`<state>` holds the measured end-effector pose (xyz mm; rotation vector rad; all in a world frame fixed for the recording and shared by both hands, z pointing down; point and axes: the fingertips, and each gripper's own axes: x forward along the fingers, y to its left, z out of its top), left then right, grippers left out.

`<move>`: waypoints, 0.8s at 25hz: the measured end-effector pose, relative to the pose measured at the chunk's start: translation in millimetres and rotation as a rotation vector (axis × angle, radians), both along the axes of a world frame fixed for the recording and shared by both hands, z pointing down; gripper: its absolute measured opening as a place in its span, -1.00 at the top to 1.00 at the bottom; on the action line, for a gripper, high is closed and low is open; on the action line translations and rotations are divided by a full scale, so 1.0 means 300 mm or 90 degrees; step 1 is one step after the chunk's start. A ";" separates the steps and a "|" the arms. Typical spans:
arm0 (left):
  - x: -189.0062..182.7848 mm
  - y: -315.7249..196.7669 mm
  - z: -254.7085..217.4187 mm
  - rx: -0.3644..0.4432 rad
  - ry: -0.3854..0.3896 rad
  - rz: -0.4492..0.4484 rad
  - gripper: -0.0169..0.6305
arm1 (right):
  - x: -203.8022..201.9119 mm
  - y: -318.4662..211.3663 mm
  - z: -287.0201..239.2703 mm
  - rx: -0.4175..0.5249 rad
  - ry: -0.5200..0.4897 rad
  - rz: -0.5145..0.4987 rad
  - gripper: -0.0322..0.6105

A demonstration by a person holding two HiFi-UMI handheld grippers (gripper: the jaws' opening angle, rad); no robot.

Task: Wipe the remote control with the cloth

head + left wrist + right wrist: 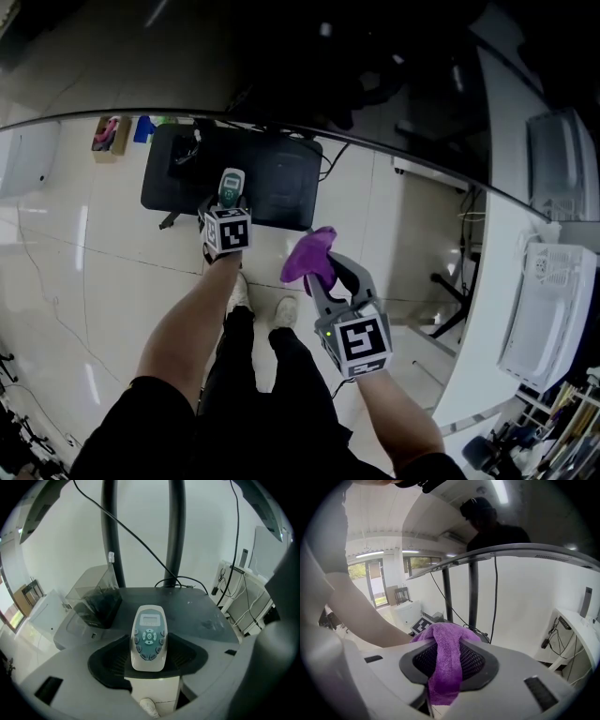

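Remote control (231, 185) first, from the head view: it's clamped in the left tool (229, 198) and pokes out past the tips, button side facing up. It hangs over the front edge of the black counter (281, 173); I can't tell if it touches it. The right tool (325, 266) sits near it at the right, closed on a purple cloth (310, 254) that bunches out in front. Cloth and remote are close but apart, so I'd say the wiping hasn't started.

Left gripper view: the jaws squeeze the remote's lower half from both sides. That leaves the screen and most of the buttons bare, which makes sense if that's the face you want to wipe. The counter lies below and beyond it, with a clear box (91, 603) of dark stuff at its back left corner.

Right gripper view: the jaws are pinched on a strip of the cloth running down the middle, with a fat wad flopping over the front. Handy, since the loose wad makes a soft pad to rub with and keeps the hard tips off the plastic. The other tool's marker cube peeks out behind the wad.

My guess is the wad goes onto the button face next. With only the lower end gripped, a hard push could tip the remote.
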<state>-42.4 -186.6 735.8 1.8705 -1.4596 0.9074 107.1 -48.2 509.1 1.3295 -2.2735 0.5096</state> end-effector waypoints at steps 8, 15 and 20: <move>-0.040 0.086 -0.100 0.012 0.028 0.023 0.12 | -0.024 -0.146 0.122 -0.002 0.051 -0.012 0.53; -0.122 0.272 -0.291 0.043 0.064 0.065 0.12 | -0.110 -0.356 0.450 -0.064 0.152 -0.040 0.51; -0.152 0.384 -0.354 0.058 0.077 0.090 0.13 | -0.116 -0.428 0.668 -0.111 0.217 -0.044 0.49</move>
